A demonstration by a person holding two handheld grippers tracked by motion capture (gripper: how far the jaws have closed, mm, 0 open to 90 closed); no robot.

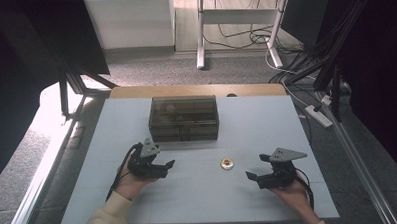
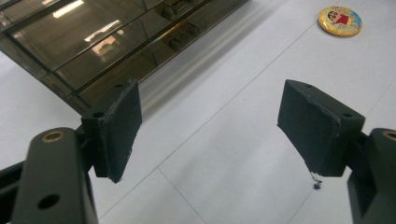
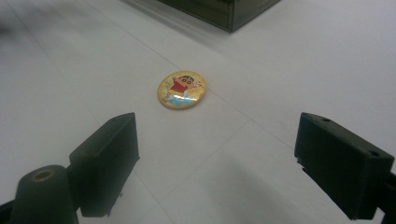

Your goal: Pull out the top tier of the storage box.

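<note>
Badge (image 3: 182,89) lies flat on the bench (image 1: 267,124) between both wide, empty grippers, right gripper (image 3: 215,163) nearest, left gripper (image 2: 208,126) by the smoky box (image 1: 183,118); risk: jaws skid off its thin domed edge and flick it away.

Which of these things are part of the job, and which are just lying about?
Part of the job:
- round cartoon badge, lying flat on the table
- dark see-through box, lid down
- left claw and right claw, both open and empty

Just lying about:
- power strip and cables on the floor
</note>
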